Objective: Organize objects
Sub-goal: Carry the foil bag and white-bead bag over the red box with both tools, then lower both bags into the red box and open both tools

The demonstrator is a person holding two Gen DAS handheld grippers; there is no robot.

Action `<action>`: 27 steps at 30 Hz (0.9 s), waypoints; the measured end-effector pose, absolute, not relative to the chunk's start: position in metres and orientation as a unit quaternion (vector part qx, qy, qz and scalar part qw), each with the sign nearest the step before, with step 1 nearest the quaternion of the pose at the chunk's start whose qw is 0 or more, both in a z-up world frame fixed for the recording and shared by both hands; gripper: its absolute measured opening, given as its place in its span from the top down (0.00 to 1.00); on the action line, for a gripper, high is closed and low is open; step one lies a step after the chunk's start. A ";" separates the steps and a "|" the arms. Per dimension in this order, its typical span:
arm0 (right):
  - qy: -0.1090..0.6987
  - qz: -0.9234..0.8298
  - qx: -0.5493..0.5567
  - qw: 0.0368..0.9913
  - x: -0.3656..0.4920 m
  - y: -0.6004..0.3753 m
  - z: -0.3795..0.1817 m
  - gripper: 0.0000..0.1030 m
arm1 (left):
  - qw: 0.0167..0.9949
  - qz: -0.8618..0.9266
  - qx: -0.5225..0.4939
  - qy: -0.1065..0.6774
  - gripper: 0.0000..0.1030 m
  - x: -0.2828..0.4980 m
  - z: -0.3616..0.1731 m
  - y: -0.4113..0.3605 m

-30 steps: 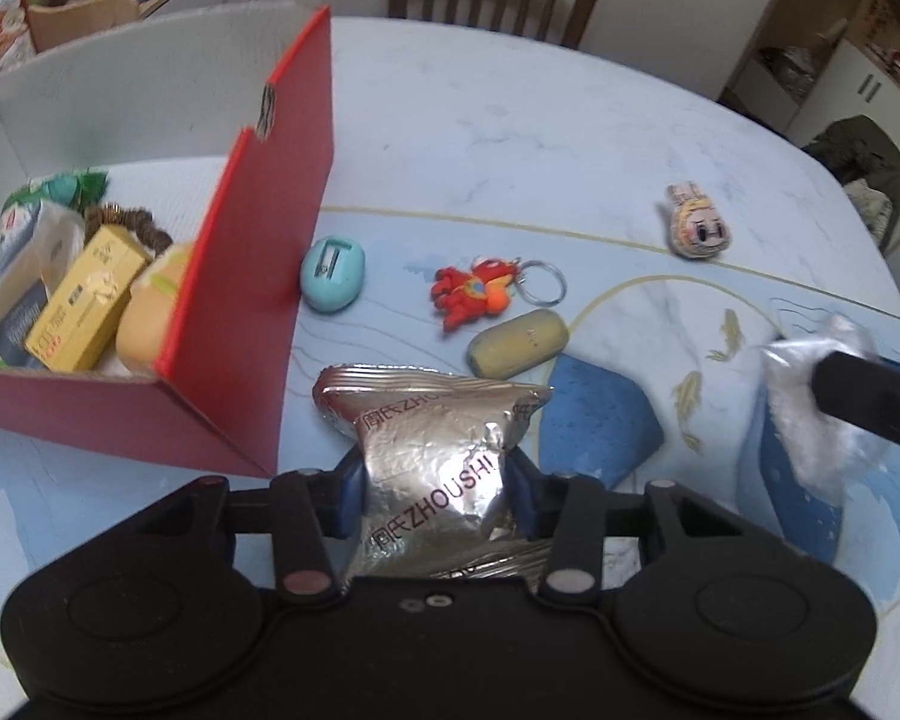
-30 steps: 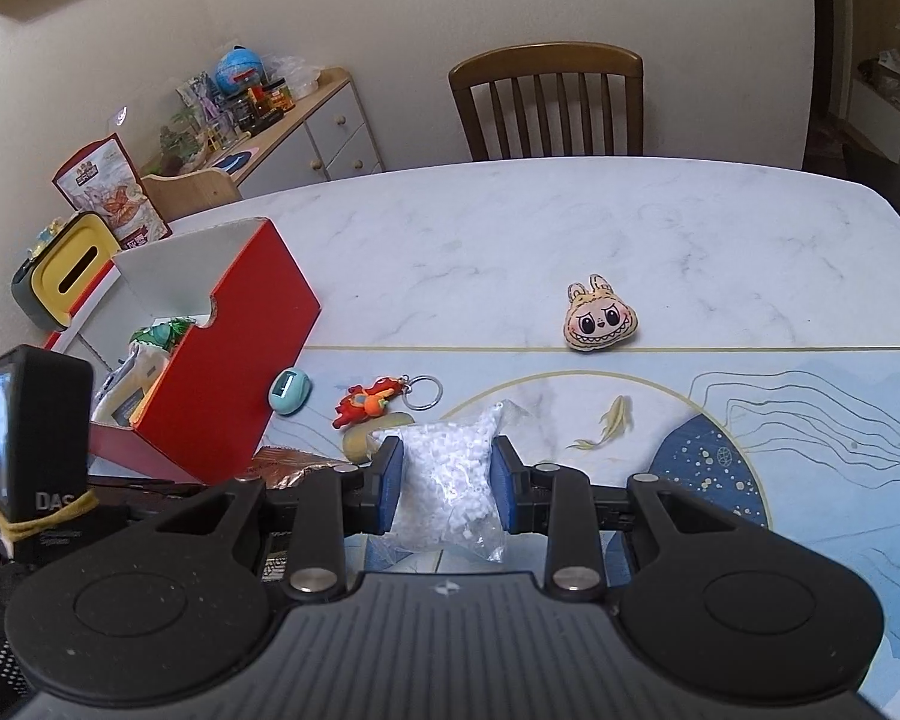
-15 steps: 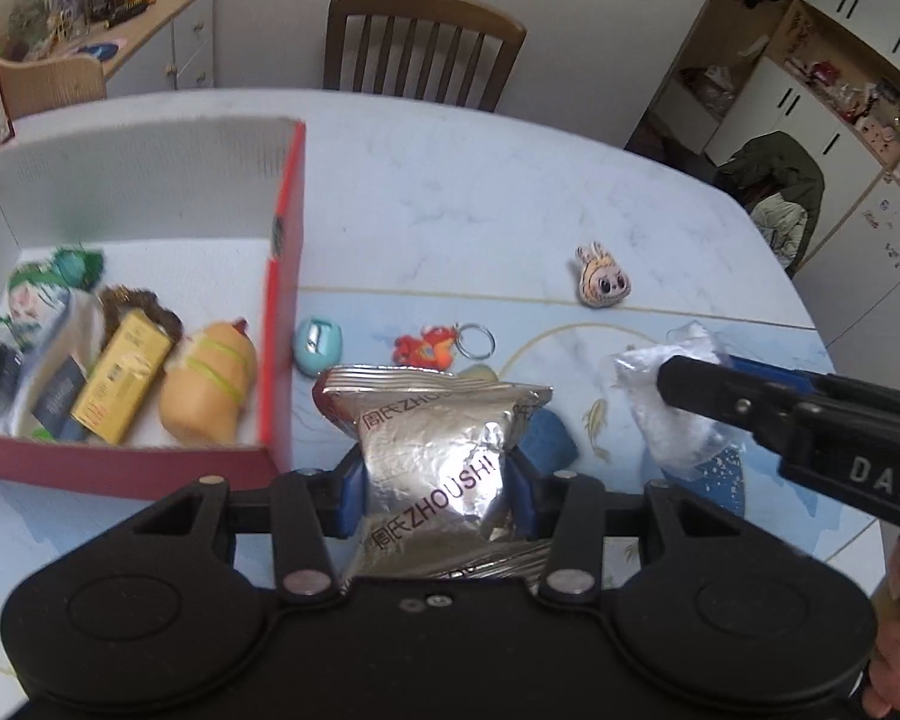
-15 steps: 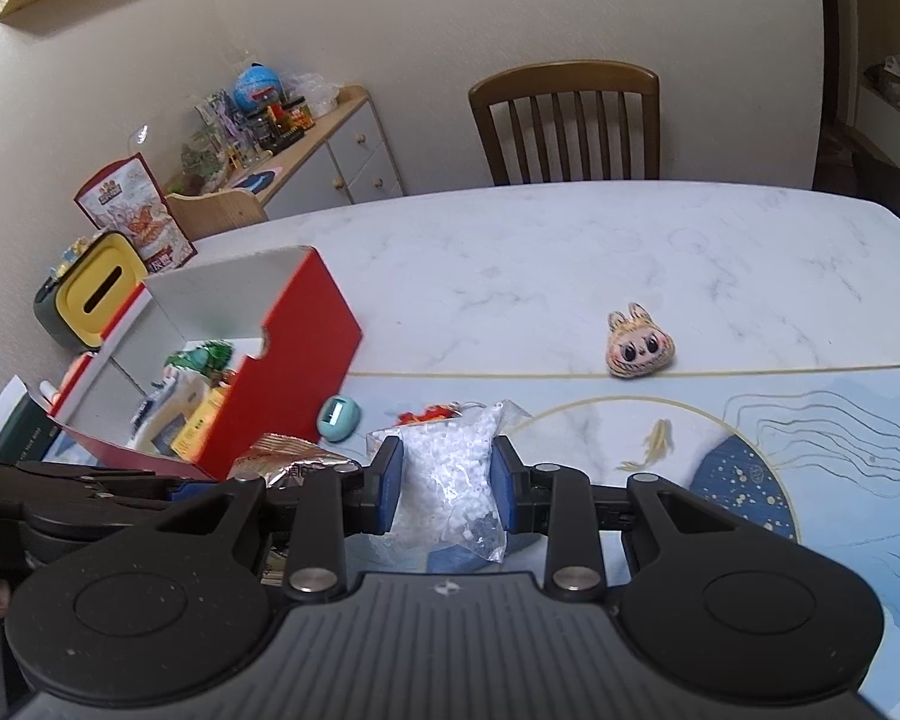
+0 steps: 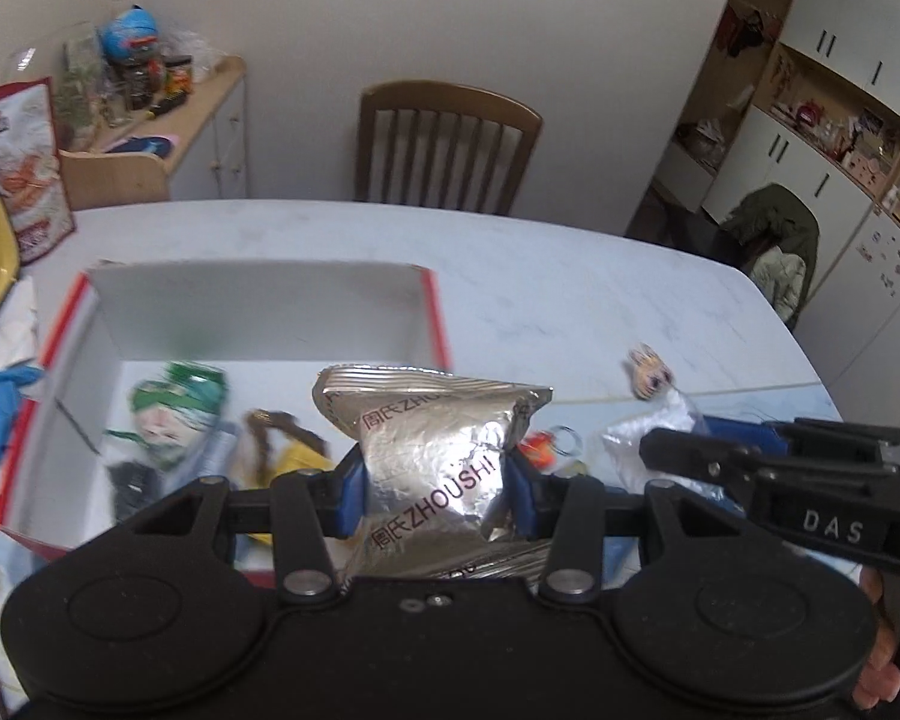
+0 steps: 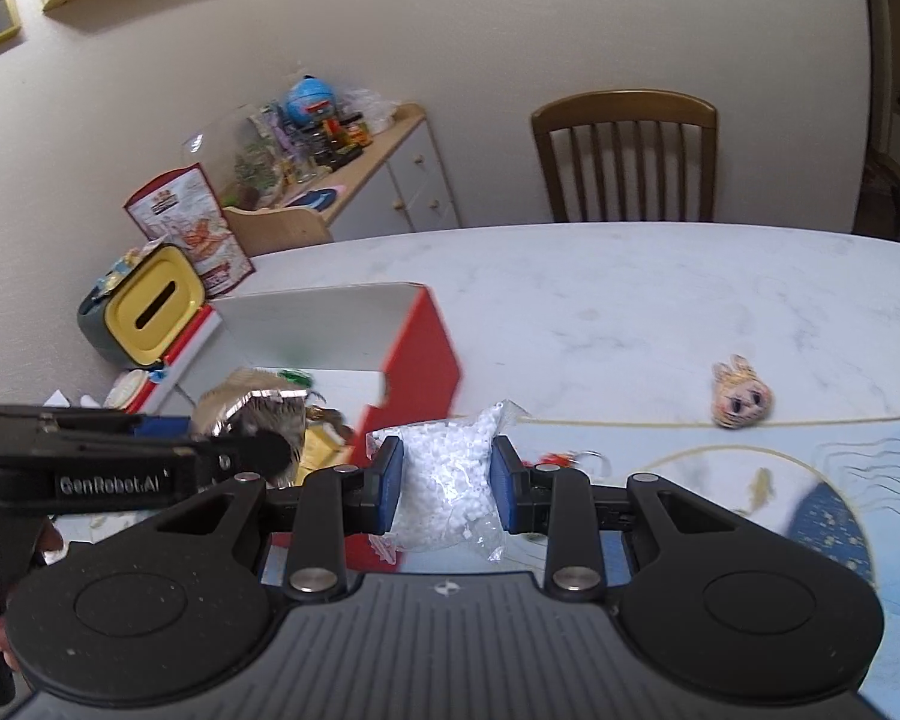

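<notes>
My left gripper (image 5: 435,495) is shut on a silver foil snack packet (image 5: 435,450), held in the air over the near right corner of the open red box (image 5: 258,306). In the box lie a green-haired figure (image 5: 171,414), a yellow carton and other items. My right gripper (image 6: 447,483) is shut on a clear bag of white beads (image 6: 447,480), raised above the table just right of the box (image 6: 426,354). In the left wrist view the right gripper (image 5: 678,450) comes in from the right, bag (image 5: 642,438) in its jaws. A red keychain (image 6: 561,459) peeks out behind the bag.
A small rabbit-eared doll head (image 6: 741,399) lies on the marble table (image 6: 660,294) to the right. A yellow-topped bin (image 6: 144,306) and a snack bag stand left of the box. A wooden chair (image 6: 627,159) is at the far side, a cluttered sideboard (image 6: 354,168) by the wall.
Both grippers have risen and moved left toward the box, each keeping its packet. The left one now hangs over the box's corner; the blue sharpener and green case have dropped from sight.
</notes>
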State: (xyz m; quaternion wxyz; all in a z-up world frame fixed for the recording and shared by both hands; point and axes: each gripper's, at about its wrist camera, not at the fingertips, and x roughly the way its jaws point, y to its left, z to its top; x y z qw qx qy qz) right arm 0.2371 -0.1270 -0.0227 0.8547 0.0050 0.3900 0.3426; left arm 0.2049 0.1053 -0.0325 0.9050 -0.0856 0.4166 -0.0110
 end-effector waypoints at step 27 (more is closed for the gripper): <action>0.411 0.332 -0.098 0.843 0.250 0.048 -0.069 0.71 | 0.880 0.031 -0.047 0.471 0.57 0.264 -0.080 0.241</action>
